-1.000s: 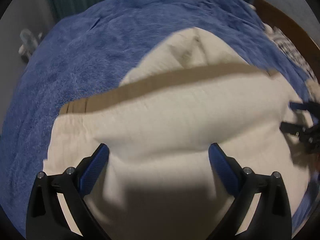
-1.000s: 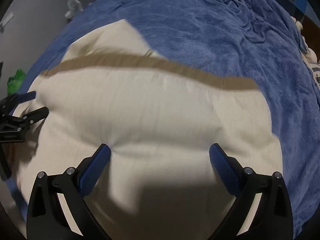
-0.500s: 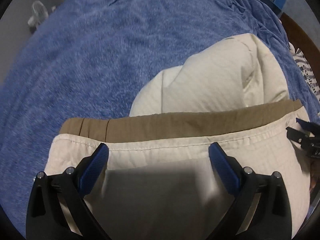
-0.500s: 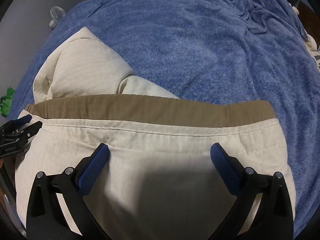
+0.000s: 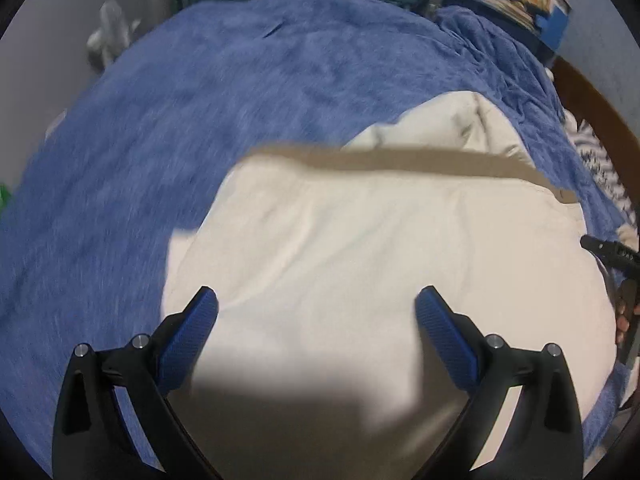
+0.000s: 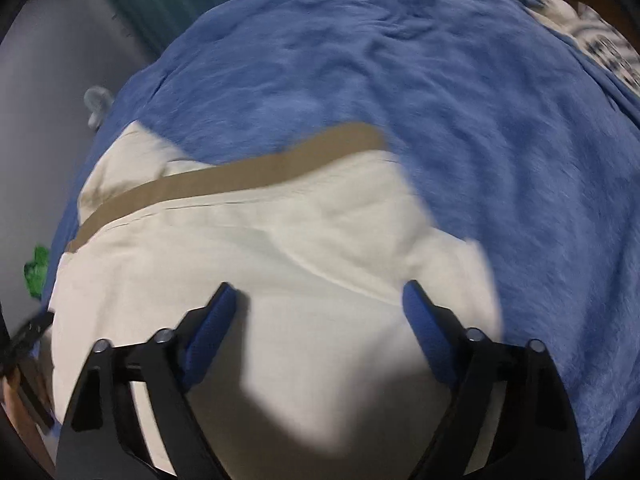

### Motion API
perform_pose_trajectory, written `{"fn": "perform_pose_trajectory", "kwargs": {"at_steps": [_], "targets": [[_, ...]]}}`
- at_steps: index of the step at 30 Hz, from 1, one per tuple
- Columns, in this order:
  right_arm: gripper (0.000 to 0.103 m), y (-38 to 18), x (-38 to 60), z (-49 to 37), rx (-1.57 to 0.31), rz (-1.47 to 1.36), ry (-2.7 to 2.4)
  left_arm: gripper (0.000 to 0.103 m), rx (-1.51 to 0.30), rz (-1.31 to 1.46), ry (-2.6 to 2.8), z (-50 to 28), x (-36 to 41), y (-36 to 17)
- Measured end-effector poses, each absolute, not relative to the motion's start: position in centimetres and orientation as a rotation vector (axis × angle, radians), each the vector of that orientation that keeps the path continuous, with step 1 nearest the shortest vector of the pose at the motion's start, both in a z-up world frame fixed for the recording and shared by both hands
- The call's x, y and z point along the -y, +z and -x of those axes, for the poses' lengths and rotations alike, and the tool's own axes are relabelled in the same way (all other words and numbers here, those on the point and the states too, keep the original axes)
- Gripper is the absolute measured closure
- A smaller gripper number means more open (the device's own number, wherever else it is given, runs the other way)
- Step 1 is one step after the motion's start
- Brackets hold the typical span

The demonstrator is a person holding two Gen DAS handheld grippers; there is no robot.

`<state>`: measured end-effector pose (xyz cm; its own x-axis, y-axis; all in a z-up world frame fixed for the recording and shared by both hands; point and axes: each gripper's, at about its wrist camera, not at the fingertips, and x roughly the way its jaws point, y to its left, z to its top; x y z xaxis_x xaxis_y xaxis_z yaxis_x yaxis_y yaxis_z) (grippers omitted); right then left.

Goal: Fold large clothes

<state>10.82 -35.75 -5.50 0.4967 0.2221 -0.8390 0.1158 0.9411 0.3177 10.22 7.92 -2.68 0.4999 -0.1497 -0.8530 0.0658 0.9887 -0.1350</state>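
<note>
Covering the whole bed, a blue blanket (image 5: 208,128) fills most of both views, creased toward the far side. On it lies the cream garment (image 5: 380,248) — folded over, its tan waistband (image 5: 420,162) running across the far edge, with more cream cloth showing beyond the band. Both frames are smeared by motion. Left gripper (image 5: 316,312) hangs above the near part of the garment, blue pads spread wide, cloth below them but nothing pinched. Right gripper (image 6: 318,312) sits likewise over the garment's near part; its jaws have just been closing somewhat, yet the pads stand apart with only flat cloth under the gap — no grip visible. At the right edge of the left wrist view, a black part of the other gripper and a bit of a hand (image 5: 622,320) show. Small green object (image 6: 36,268) at the left bed edge; a striped cloth (image 6: 600,44) far right.
</note>
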Motion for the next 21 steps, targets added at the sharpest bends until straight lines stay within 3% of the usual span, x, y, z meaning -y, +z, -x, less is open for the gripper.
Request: {"fn": "perform_pose_trajectory", "kwargs": {"at_steps": [7,13,21], "targets": [[0.025,-4.3,35.2,-7.9,-1.039,-0.247,-0.028,0.006,-1.041,0.132,-0.052,-7.9,-10.6,-4.0],[0.015,0.6,27.3,1.2,-0.863,0.032,0.161,0.006,-1.037,0.146,-0.048,-7.2,-11.2,-3.9],[0.011,-3.2,29.2,6.2,-0.985,0.011,0.131,0.007,-1.018,0.125,-0.036,-5.2,-11.8,-2.9]]}}
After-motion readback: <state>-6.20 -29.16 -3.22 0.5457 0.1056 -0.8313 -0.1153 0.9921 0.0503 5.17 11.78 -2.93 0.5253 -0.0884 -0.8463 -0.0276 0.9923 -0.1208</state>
